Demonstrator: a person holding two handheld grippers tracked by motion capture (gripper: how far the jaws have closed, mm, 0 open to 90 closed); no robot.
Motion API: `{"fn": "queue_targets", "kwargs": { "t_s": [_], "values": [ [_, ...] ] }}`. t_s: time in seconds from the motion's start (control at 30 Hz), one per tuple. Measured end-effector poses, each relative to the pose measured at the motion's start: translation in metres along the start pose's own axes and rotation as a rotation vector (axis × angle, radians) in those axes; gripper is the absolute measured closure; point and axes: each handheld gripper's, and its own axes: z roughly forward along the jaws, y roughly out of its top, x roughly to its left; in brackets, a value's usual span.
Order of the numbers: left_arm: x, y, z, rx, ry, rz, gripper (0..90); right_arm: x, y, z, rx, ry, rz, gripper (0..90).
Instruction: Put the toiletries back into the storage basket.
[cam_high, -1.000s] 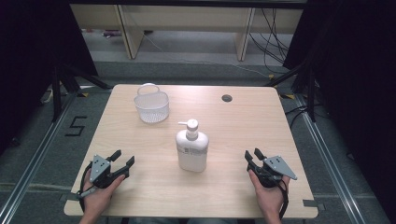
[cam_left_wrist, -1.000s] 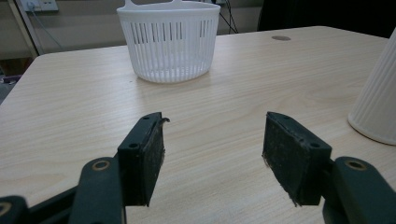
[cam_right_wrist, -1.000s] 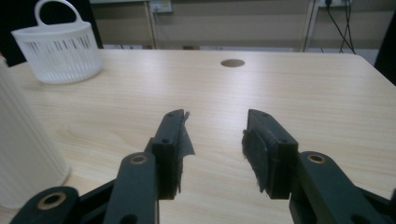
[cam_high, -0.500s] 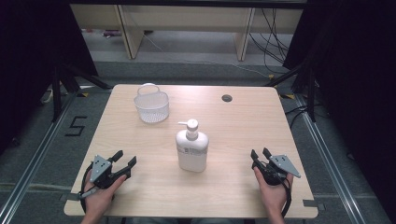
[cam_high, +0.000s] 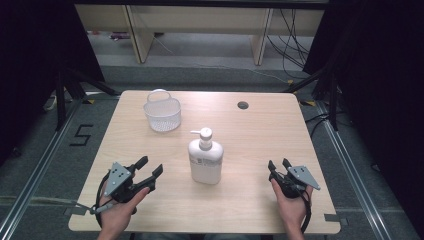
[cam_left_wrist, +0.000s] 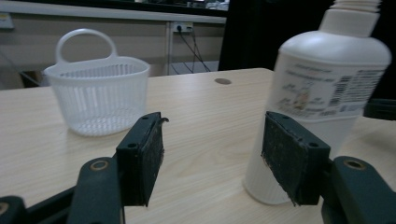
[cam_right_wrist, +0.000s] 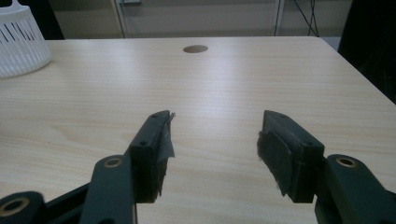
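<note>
White pump bottle (cam_high: 205, 161) upright, labelled, left gripper (cam_high: 148, 170) and right gripper (cam_high: 278, 166) jaws apart

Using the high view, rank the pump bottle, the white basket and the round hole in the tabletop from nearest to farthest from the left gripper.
1. Pump bottle, mid-table, just to the gripper's right.
2. White basket, far left.
3. Round hole, far edge, right of centre.
</note>
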Motion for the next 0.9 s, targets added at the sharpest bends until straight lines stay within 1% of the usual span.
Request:
{"fn": "queue_targets", "kwargs": {
  "t_s": [0.03, 0.07, 0.1, 0.13, 0.17, 0.2, 0.23, 0.27, 0.3, 0.33, 0.37, 0.4, 0.43, 0.47, 0.5, 0.53, 0.57, 0.6, 0.63, 0.7, 0.73, 0.77, 0.83, 0.87, 0.9],
  "values": [
    [-0.004, 0.004, 0.0, 0.02, 0.003, 0.002, 37.7, -0.001, 0.0, 0.0, -0.002, -0.009, -0.016, 44.0],
    [-0.006, 0.007, 0.003, 0.014, -0.012, 0.006, 37.8, 0.0, 0.0, -0.001, -0.001, -0.024, -0.016, 44.0],
    [-0.006, 0.007, 0.003, 0.014, -0.012, 0.006, 37.9, 0.0, 0.0, -0.001, -0.001, -0.024, -0.016, 44.0],
    [-0.01, 0.01, 0.005, 0.009, -0.023, 0.004, 38.2, -0.001, 0.0, 0.0, 0.0, -0.024, -0.034, 43.9],
    [-0.015, 0.015, 0.01, -0.009, -0.048, 0.015, 38.4, -0.001, 0.0, 0.0, 0.001, -0.025, -0.036, 43.8],
    [-0.015, 0.015, 0.01, -0.009, -0.048, 0.015, 38.7, -0.001, 0.0, 0.0, 0.001, -0.025, -0.036, 43.8],
    [-0.019, 0.019, 0.01, 0.0, -0.049, 0.02, 38.7, 0.002, 0.0, 0.0, 0.008, -0.026, -0.008, 43.7],
    [-0.025, 0.024, 0.014, -0.012, -0.067, 0.035, 39.2, 0.001, 0.0, 0.001, -0.008, -0.014, -0.028, 43.5],
    [-0.029, 0.027, 0.016, -0.017, -0.069, 0.035, 39.7, 0.0, 0.0, 0.001, -0.007, -0.002, -0.031, 43.4],
    [-0.031, 0.029, 0.019, -0.018, -0.071, 0.038, 40.4, 0.001, 0.0, 0.002, -0.017, 0.001, -0.022, 43.2],
    [-0.031, 0.029, 0.019, -0.018, -0.071, 0.038, 40.7, 0.001, 0.0, 0.002, -0.013, 0.012, -0.033, 43.2],
    [-0.034, 0.031, 0.021, -0.013, -0.075, 0.038, 40.9, 0.001, 0.001, 0.0, 0.011, -0.013, -0.038, 43.2],
    [-0.04, 0.036, 0.026, -0.015, -0.089, 0.045, 41.1, 0.002, 0.0, 0.001, 0.005, -0.005, -0.027, 43.1],
    [-0.04, 0.036, 0.026, -0.015, -0.089, 0.045, 41.2, 0.002, 0.0, 0.001, 0.005, -0.005, -0.027, 43.1],
    [-0.043, 0.038, 0.028, -0.014, -0.093, 0.051, 41.2, 0.002, 0.001, 0.0, 0.014, -0.002, -0.022, 43.0],
    [-0.046, 0.04, 0.031, -0.017, -0.098, 0.06, 41.3, 0.002, 0.001, 0.0, 0.015, -0.008, -0.03, 43.0],
    [-0.052, 0.044, 0.035, -0.01, -0.094, 0.065, 41.3, 0.001, 0.001, 0.0, 0.01, -0.011, -0.04, 42.7],
    [-0.052, 0.044, 0.035, -0.01, -0.094, 0.065, 41.3, 0.001, 0.001, 0.0, 0.01, -0.011, -0.04, 42.7],
    [-0.056, 0.047, 0.038, -0.006, -0.089, 0.078, 41.3, 0.003, 0.0, 0.002, -0.002, 0.01, -0.013, 42.4],
    [-0.059, 0.049, 0.04, -0.007, -0.09, 0.073, 41.3, 0.002, 0.0, 0.002, -0.007, 0.006, -0.021, 42.2],
    [-0.061, 0.05, 0.041, -0.009, -0.093, 0.075, 41.3, 0.001, 0.0, 0.003, -0.002, 0.018, -0.026, 42.1],
    [-0.063, 0.052, 0.042, -0.01, -0.094, 0.079, 41.5, 0.001, 0.0, 0.002, 0.006, 0.024, -0.02, 42.0],
    [-0.07, 0.057, 0.047, -0.007, -0.101, 0.092, 41.5, 0.002, 0.001, 0.001, 0.026, 0.008, -0.012, 41.9],
    [-0.072, 0.058, 0.048, -0.008, -0.106, 0.095, 41.6, 0.0, 0.001, 0.001, 0.024, 0.008, -0.034, 41.8],
    [-0.074, 0.059, 0.05, -0.01, -0.109, 0.097, 41.6, 0.001, 0.001, 0.002, 0.021, 0.013, -0.028, 41.8]
  ]
}}
